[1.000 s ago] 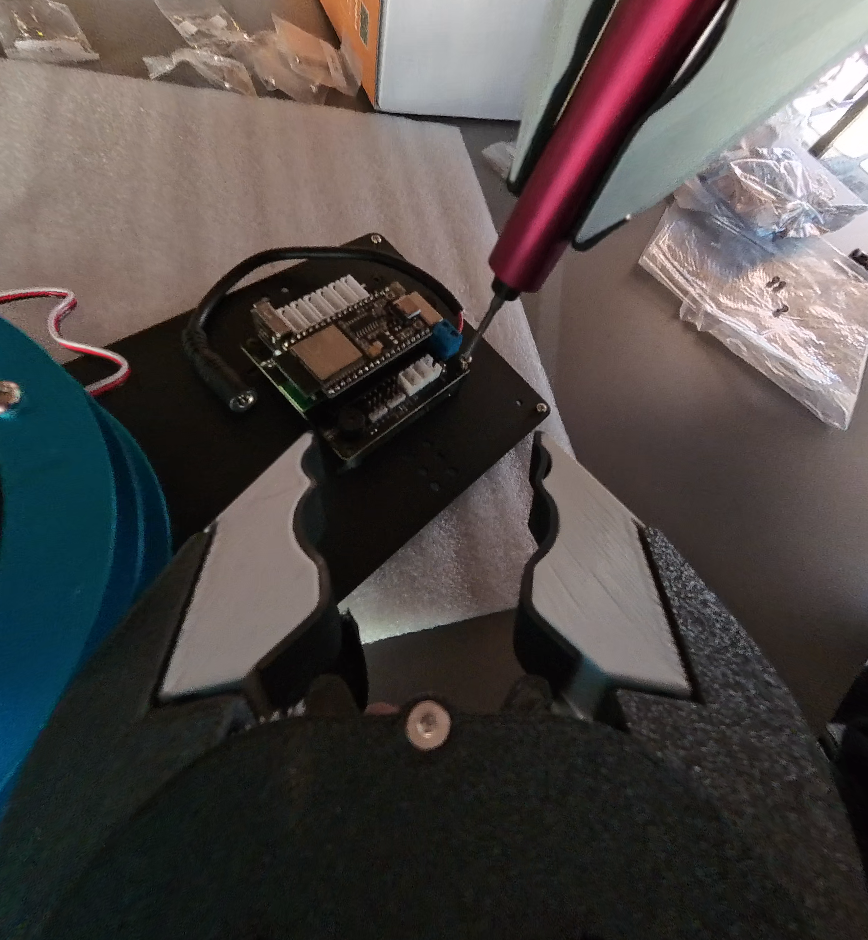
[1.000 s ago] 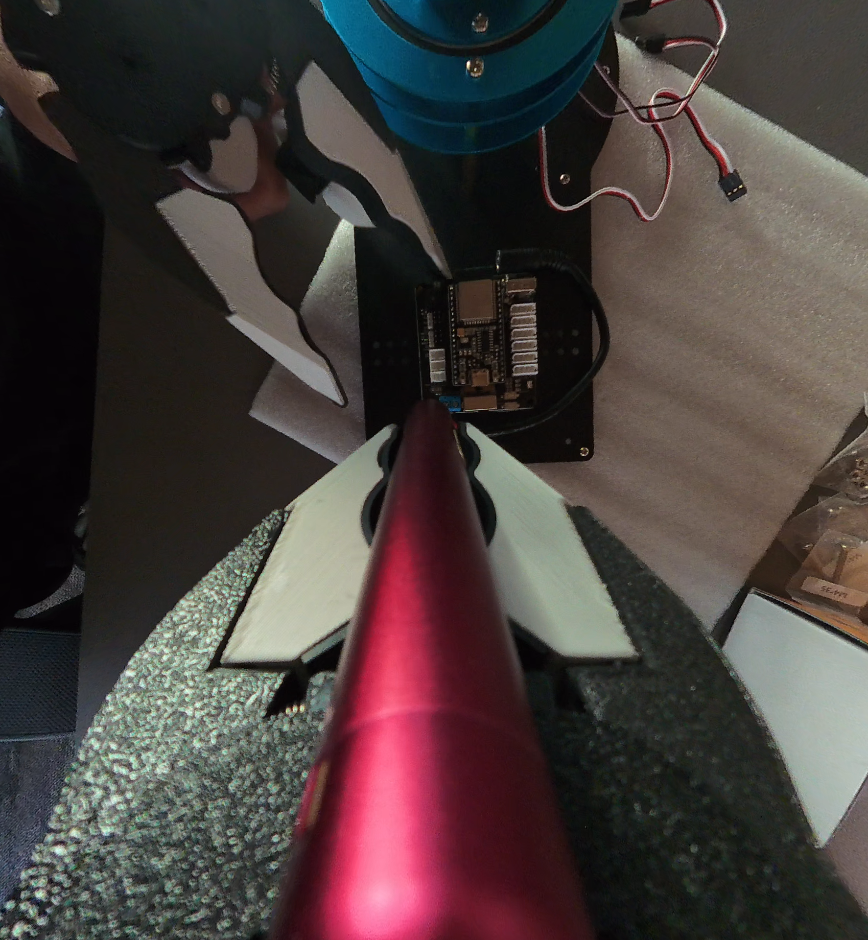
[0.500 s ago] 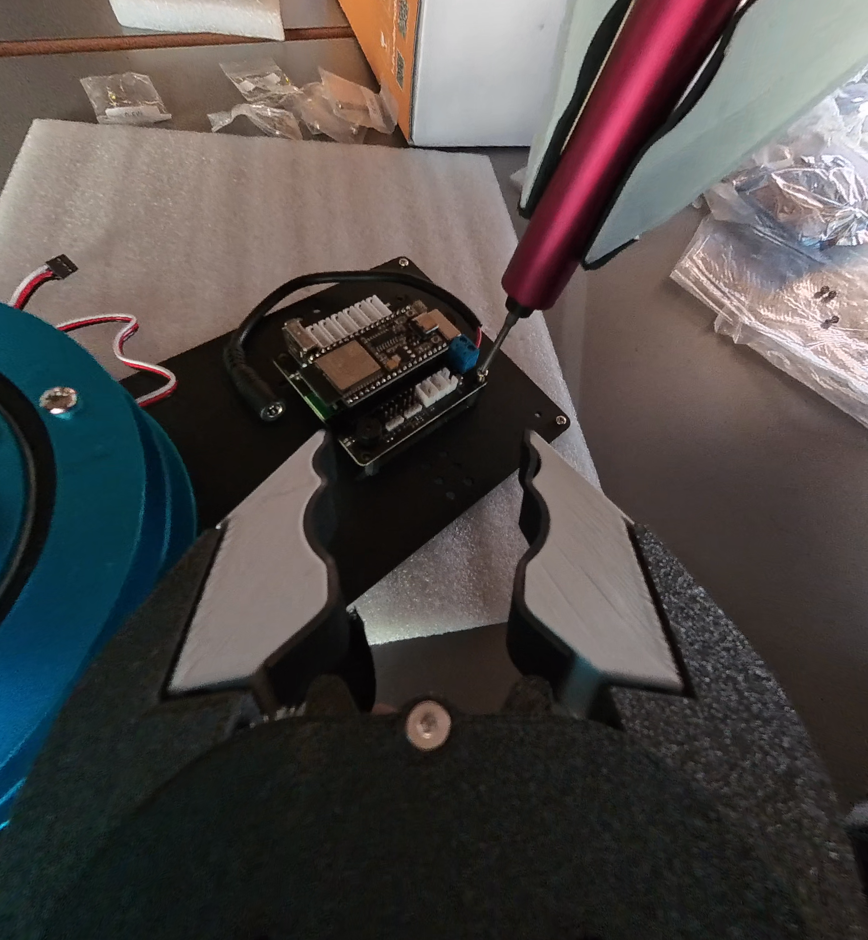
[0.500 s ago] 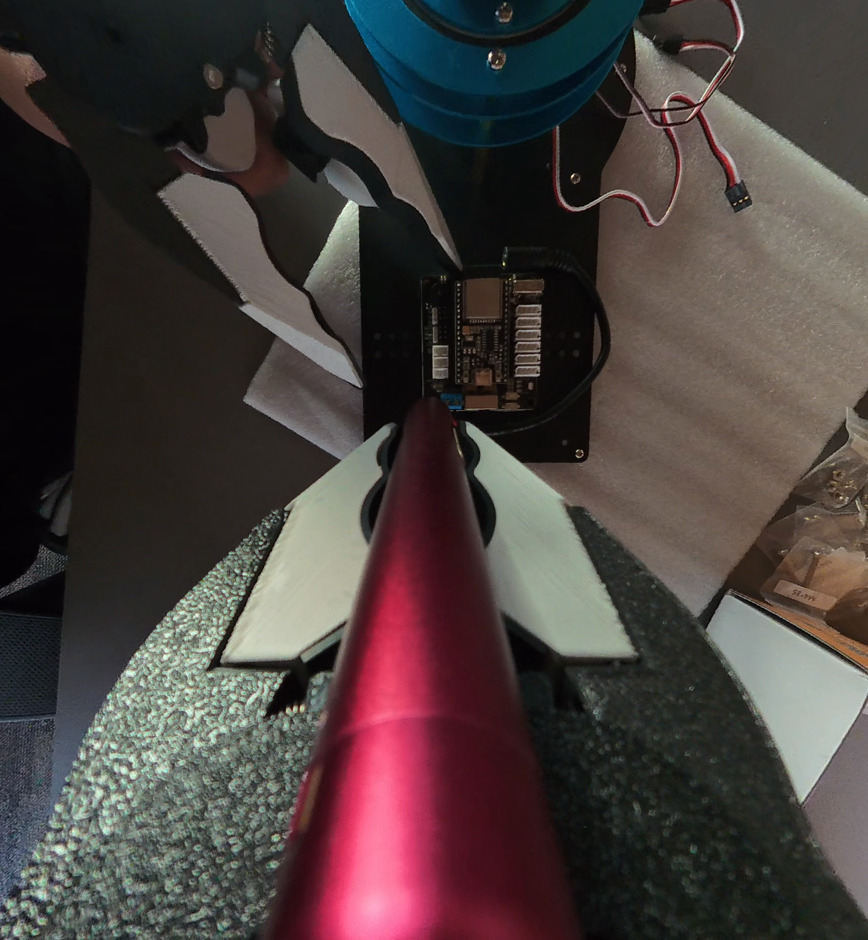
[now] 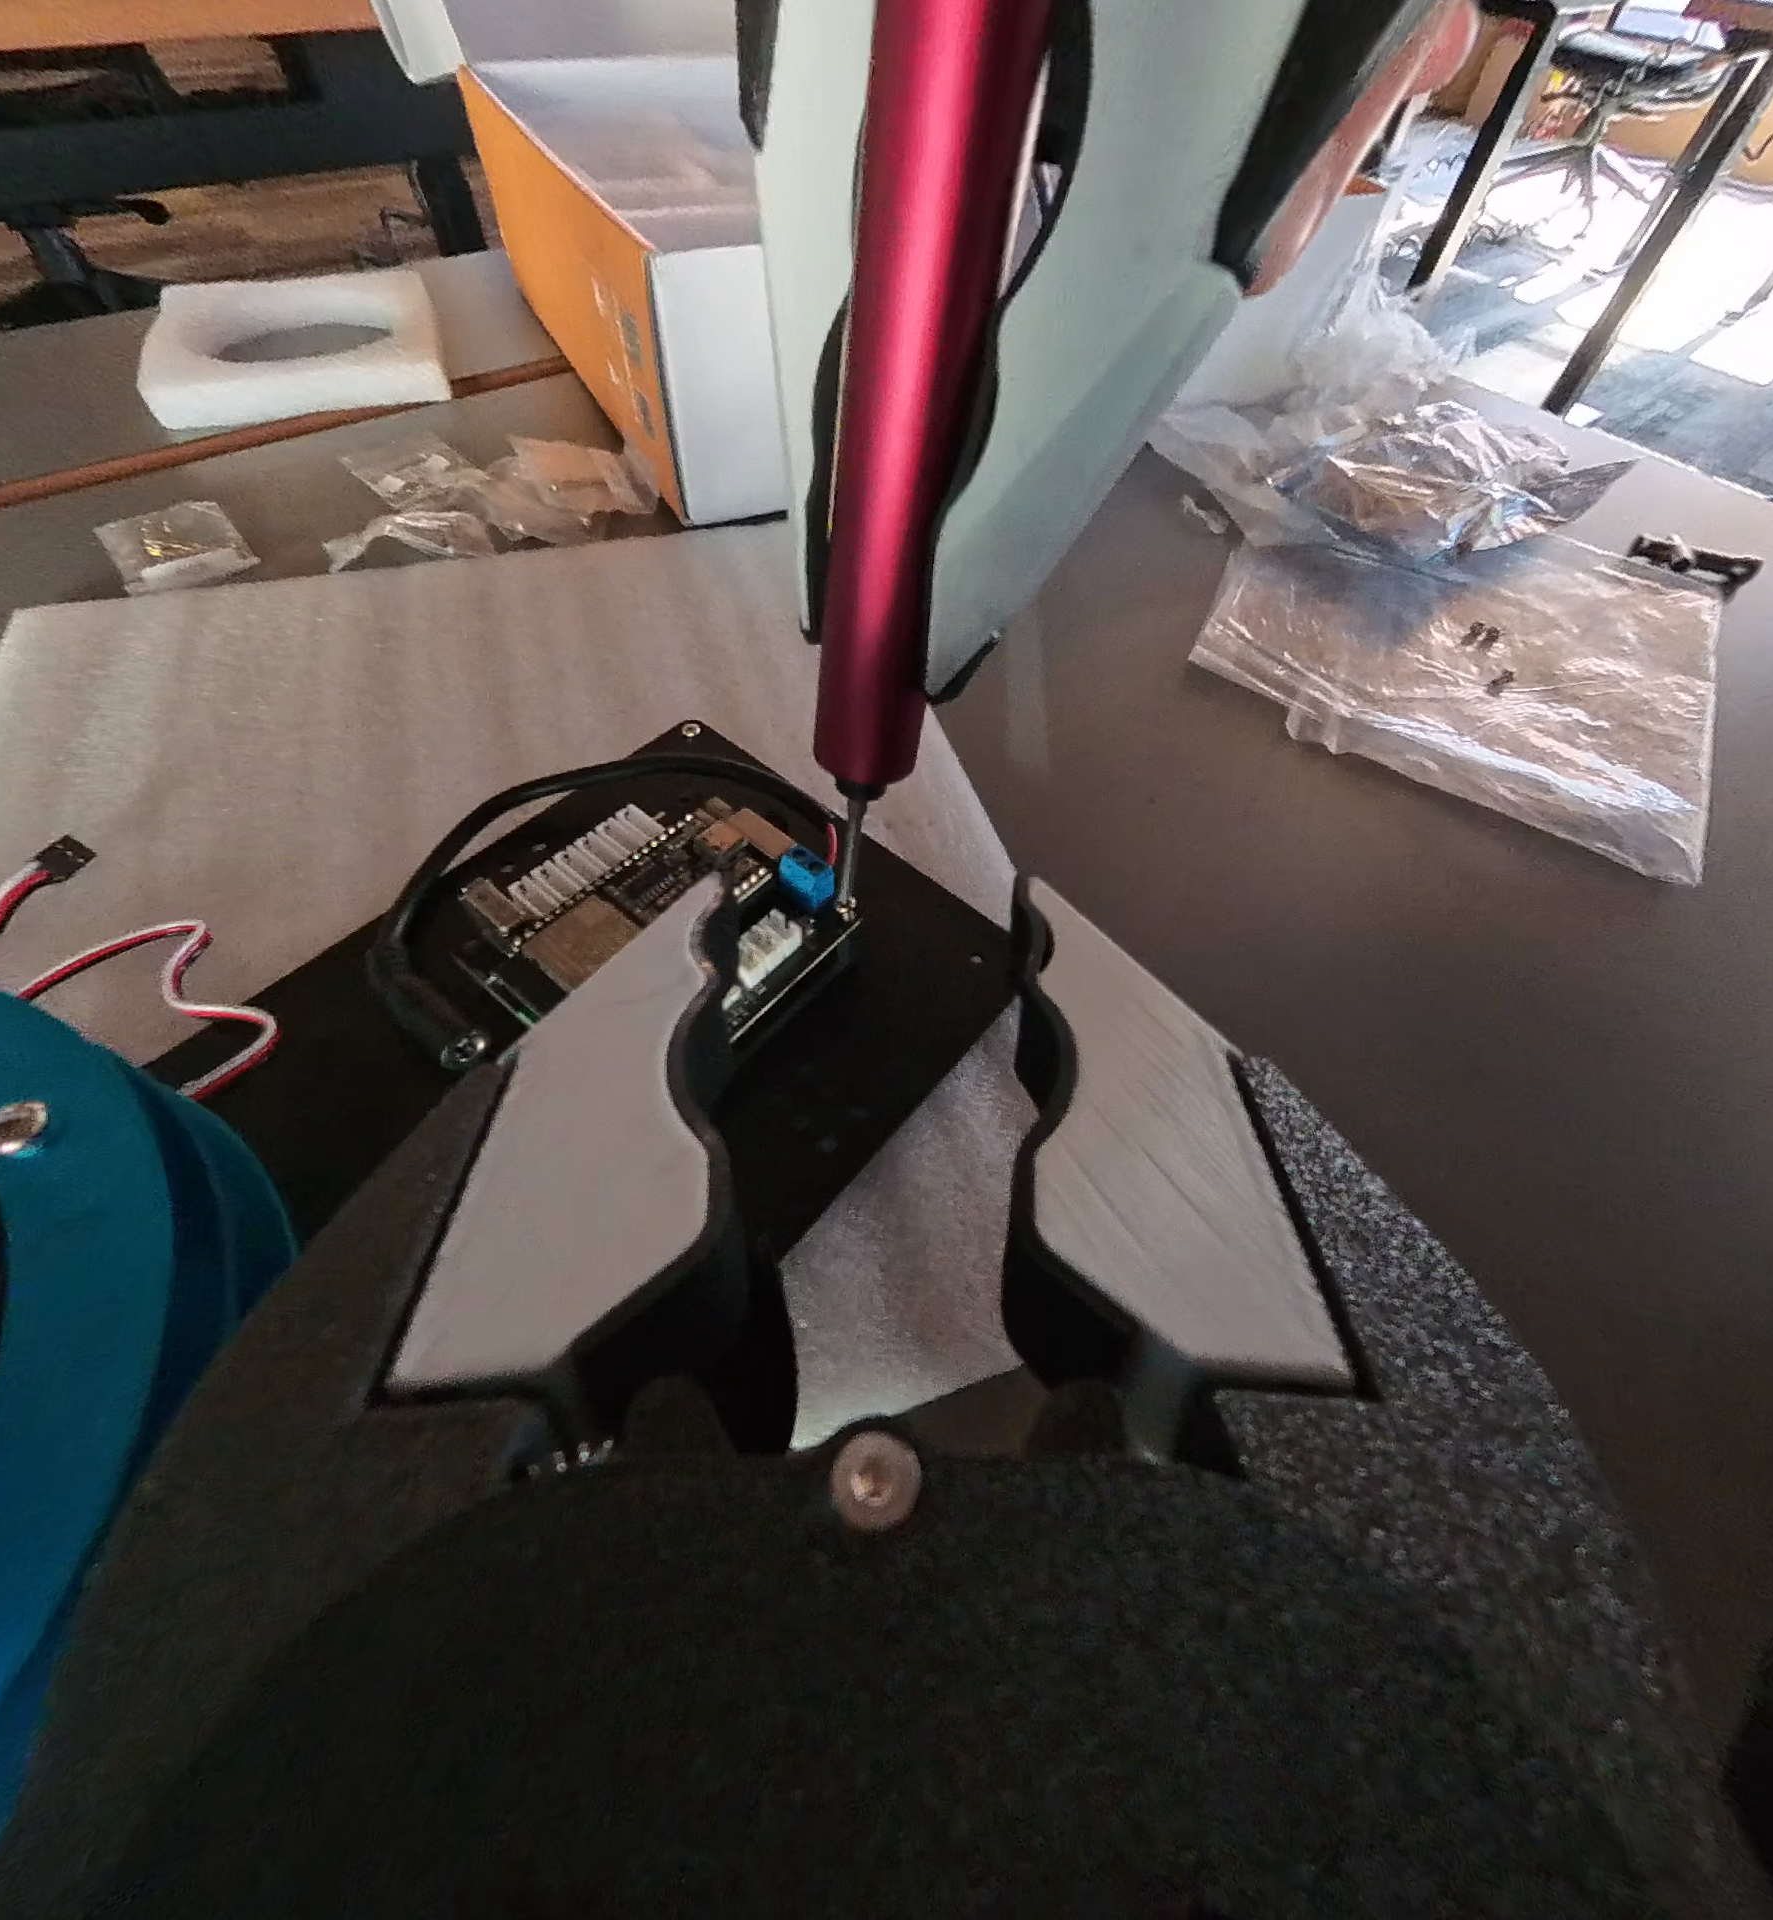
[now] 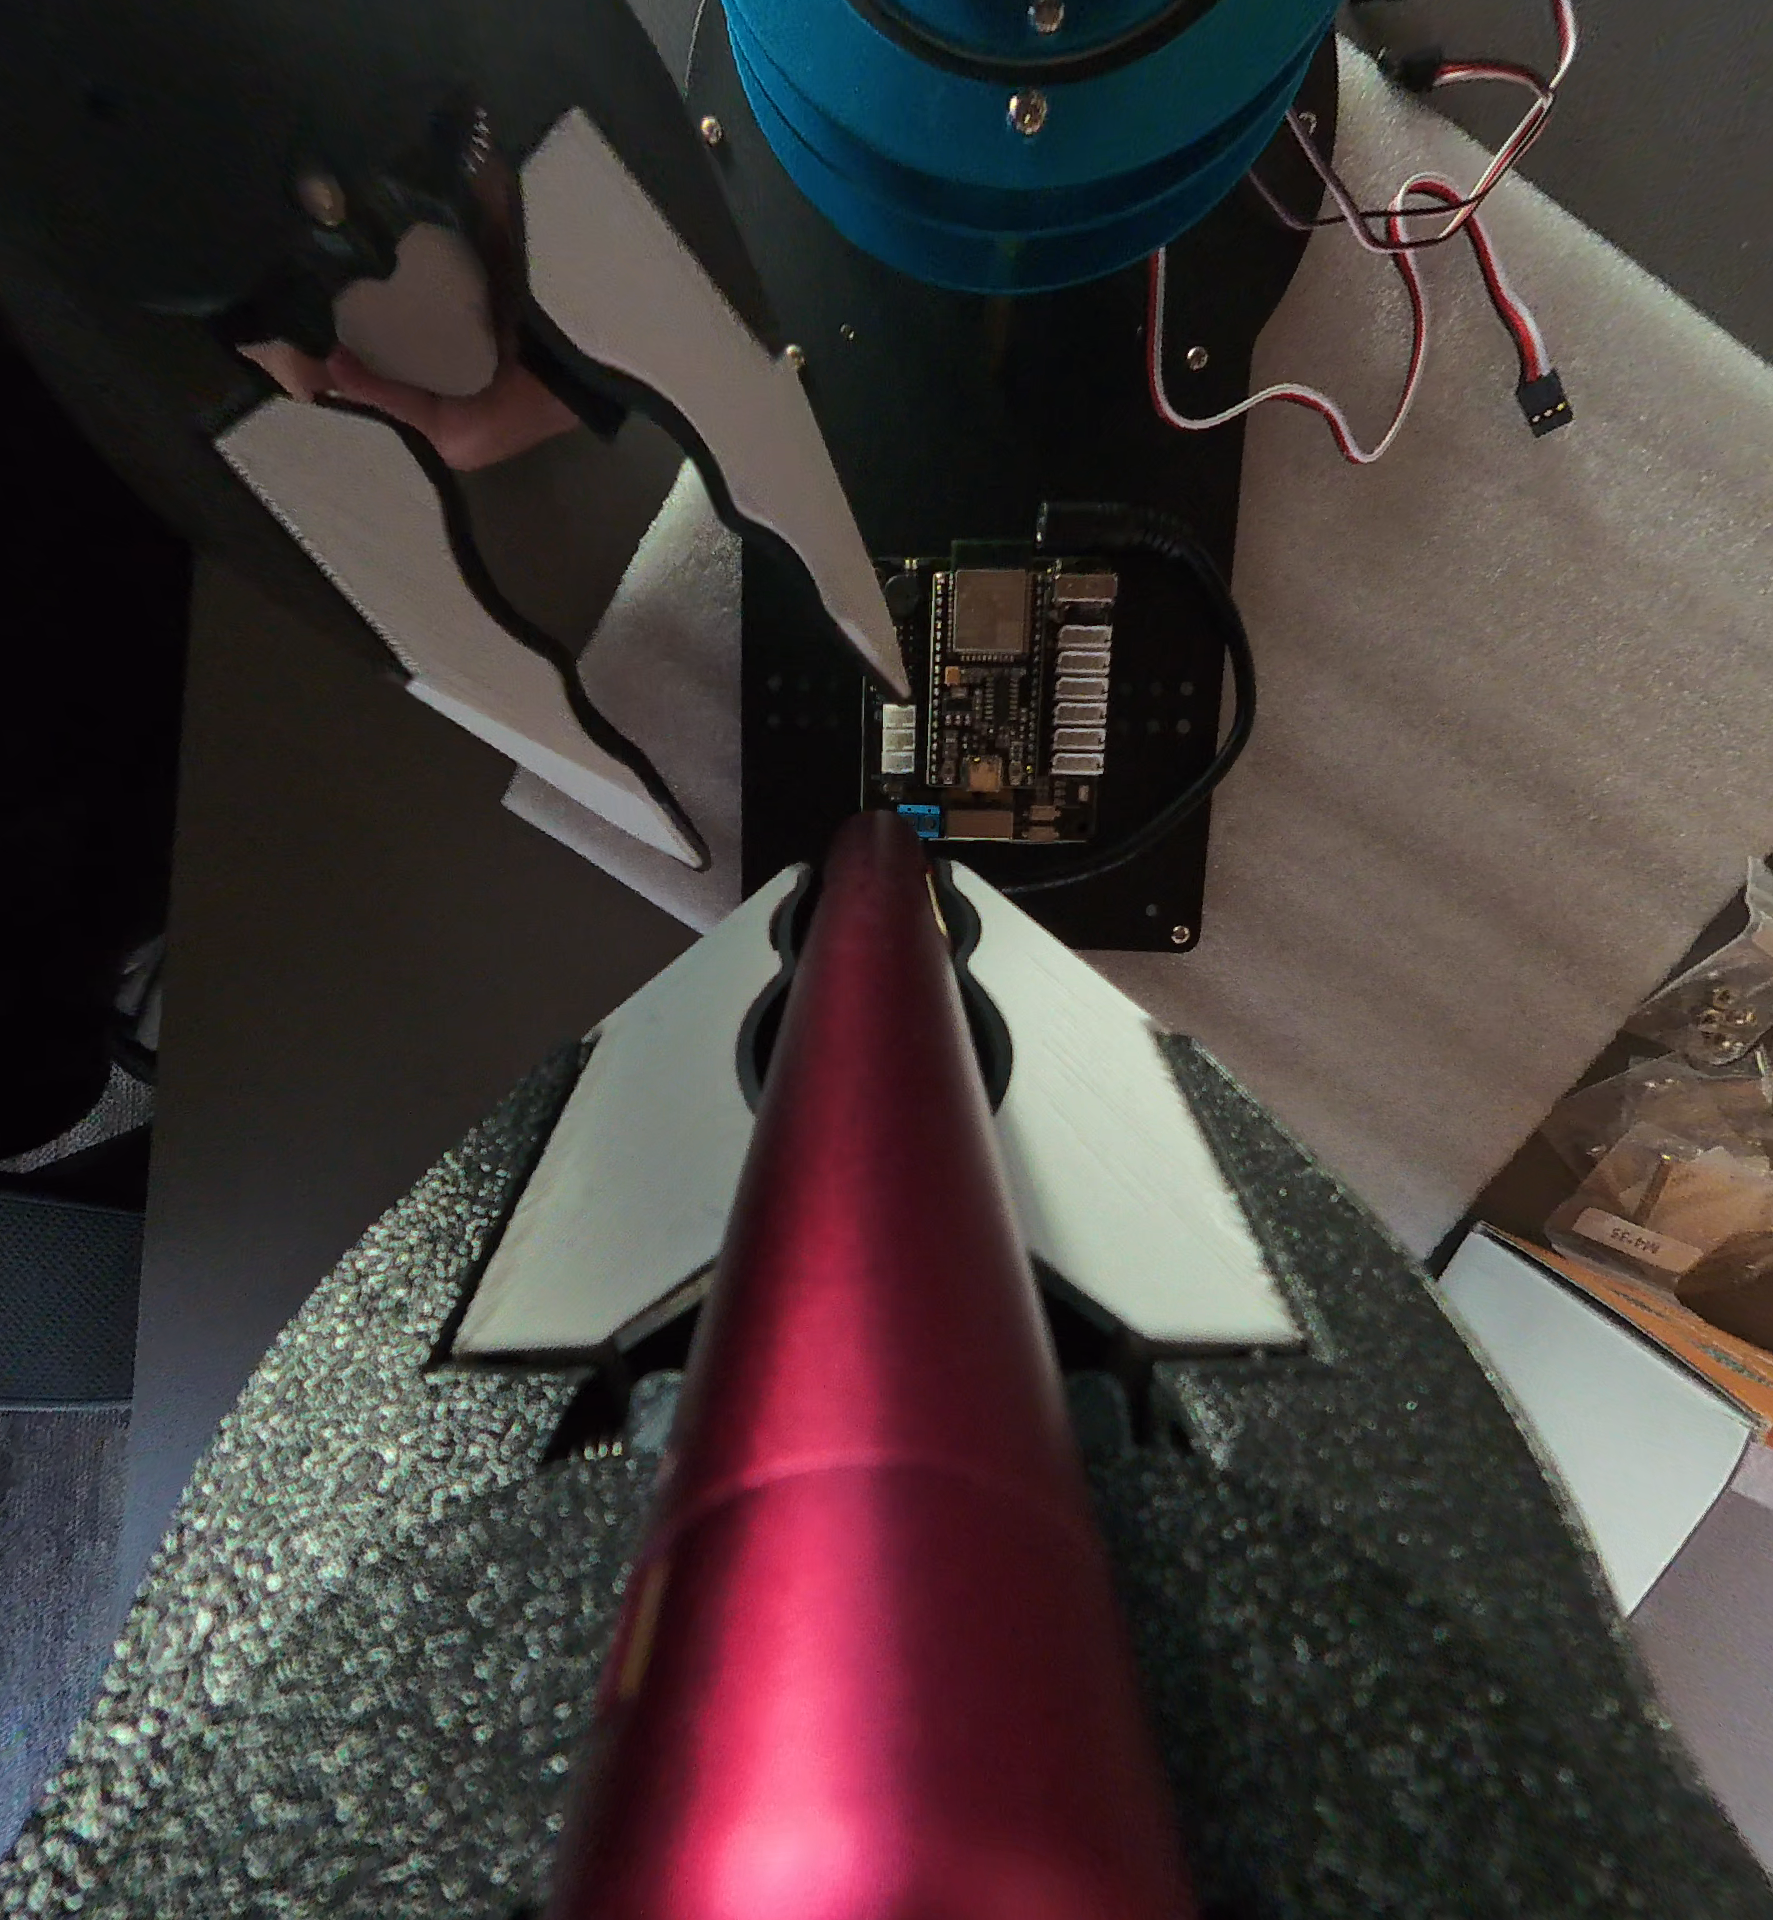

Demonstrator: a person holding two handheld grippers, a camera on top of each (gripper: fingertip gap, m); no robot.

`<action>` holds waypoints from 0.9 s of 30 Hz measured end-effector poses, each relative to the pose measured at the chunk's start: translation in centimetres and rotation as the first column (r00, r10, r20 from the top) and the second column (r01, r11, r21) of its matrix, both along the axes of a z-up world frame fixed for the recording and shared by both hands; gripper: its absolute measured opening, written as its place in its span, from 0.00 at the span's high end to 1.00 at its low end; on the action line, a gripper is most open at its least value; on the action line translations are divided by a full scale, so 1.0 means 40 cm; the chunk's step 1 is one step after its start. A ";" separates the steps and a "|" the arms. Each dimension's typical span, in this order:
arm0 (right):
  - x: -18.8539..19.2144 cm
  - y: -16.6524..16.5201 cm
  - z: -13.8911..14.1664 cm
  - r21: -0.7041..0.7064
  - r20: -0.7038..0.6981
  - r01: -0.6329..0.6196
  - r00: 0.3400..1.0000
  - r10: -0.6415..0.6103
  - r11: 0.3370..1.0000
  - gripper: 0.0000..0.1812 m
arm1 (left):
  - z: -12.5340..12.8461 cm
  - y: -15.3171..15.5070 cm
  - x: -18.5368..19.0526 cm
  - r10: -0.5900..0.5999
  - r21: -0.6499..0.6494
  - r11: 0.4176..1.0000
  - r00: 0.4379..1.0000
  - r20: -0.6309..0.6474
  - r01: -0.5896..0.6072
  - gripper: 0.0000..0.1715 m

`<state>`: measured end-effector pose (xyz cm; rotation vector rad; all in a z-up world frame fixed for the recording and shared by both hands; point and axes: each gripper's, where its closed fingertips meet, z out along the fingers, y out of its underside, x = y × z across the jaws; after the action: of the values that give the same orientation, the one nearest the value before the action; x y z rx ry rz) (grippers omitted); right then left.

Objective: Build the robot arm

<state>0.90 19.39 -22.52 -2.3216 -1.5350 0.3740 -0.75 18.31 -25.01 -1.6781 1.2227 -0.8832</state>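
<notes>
My right gripper (image 6: 874, 873) is shut on a red screwdriver (image 6: 861, 1351). Seen from the left wrist view, the screwdriver (image 5: 903, 364) stands nearly upright with its bit on the corner of a circuit board (image 5: 612, 904), next to a blue terminal block (image 5: 807, 873). The board (image 6: 1007, 707) sits on a black plate (image 6: 1152, 520), with a black cable looped around it. My left gripper (image 5: 866, 914) is open and empty just above the plate; its left finger (image 5: 601, 1091) overlaps the near side of the board. A blue round part (image 5: 82, 1247) stands on the plate at the left.
The plate lies on a white foam sheet (image 5: 342, 727) on a grey table. A red-white-black wire (image 6: 1381, 260) trails off the plate. An orange and white box (image 5: 633, 291), small bags of parts (image 5: 466, 509) and a large clear bag (image 5: 1464, 686) lie around. The grippers are tip to tip, or close to it. The black plate (image 6: 1152, 520) lies around 9 centimetres away from my left fingertips. Seen from the left wrist view (image 5: 389, 979) as well.
My left gripper has moved forward and lower, so its left finger now covers part of the board. The screwdriver has tilted more upright, its bit staying on the board corner.
</notes>
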 end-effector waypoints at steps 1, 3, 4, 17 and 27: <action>0.000 0.000 0.000 -0.001 0.000 -0.004 1.000 0.004 1.000 0.88 | -0.001 0.003 0.001 0.003 0.003 1.000 1.000 -0.002 -0.003 0.70; 0.001 0.000 0.000 -0.006 -0.004 -0.004 1.000 0.004 1.000 0.88 | 0.012 -0.005 0.007 -0.016 0.000 1.000 1.000 0.026 0.016 0.73; 0.002 0.000 -0.001 -0.010 -0.007 -0.005 1.000 0.004 1.000 0.88 | 0.021 -0.011 0.014 -0.030 -0.009 0.999 0.999 0.045 0.031 0.73; -0.002 0.005 0.001 0.001 0.003 -0.037 0.999 0.037 0.999 0.88 | 0.033 0.032 0.073 0.011 0.120 0.993 1.000 0.025 -0.013 0.88; -0.004 0.006 0.002 0.025 -0.010 -0.043 0.999 0.043 0.999 0.89 | 0.031 0.032 0.074 0.009 0.134 0.991 0.999 0.036 -0.014 0.88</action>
<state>0.72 19.63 -22.45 -2.2671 -1.5775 0.3753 2.22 19.57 -23.77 -1.5553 1.2198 -0.8023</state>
